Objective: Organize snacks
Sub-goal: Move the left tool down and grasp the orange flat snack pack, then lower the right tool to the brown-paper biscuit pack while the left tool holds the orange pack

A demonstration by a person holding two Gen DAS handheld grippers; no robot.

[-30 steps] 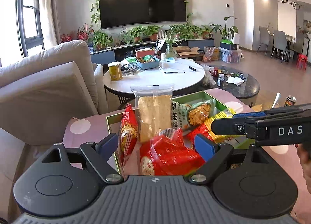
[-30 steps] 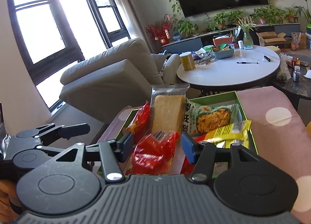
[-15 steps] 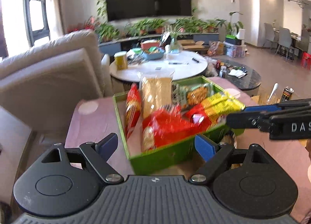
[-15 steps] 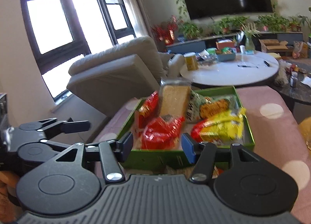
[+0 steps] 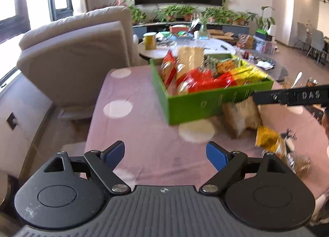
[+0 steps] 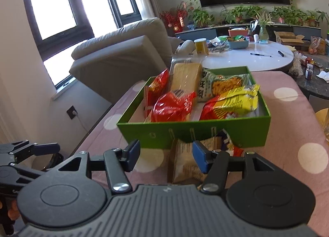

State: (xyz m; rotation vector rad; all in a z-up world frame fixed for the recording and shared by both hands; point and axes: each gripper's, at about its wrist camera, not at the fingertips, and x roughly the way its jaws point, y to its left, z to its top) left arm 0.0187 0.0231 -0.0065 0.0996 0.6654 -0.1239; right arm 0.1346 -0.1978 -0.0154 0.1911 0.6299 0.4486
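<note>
Right wrist view, snack inventory. Green box (image 6: 193, 132) on the pink dotted tabletop (image 6: 292, 126), holding five visible items: a red packet (image 6: 171, 106) at front left, a red-and-yellow packet (image 6: 232, 103) at front right, a second red packet (image 6: 157, 86) standing at the left wall, a clear bag of pale crackers (image 6: 186, 76) upright at the back, and a green-printed snack bag (image 6: 223, 84) beside it. Judged mostly filled.

Outstanding: a tan cracker packet (image 6: 185, 165) lying on the tabletop, touching or just beside the box's near wall, with a smaller colourful wrapper (image 6: 230, 144) next to it.

Right gripper (image 6: 166, 156): jaws opening, nothing pressed between them; the tan packet sits just ahead, partly behind the right-hand pad.

Left gripper (image 5: 165, 152): jaws wide apart, empty, over bare tabletop well short of the box.

Left wrist view only: a gold-yellow packet (image 5: 271, 140) and a further clear wrapper lying loose to the right of the tan packet, so at least three or four items remain, by my reckoning. This view is blurred; labels unreadable. It also shows the right gripper from the side, near the box's front corner.

Right wrist view only: the box contents sharply, and the left gripper at far left.
</note>
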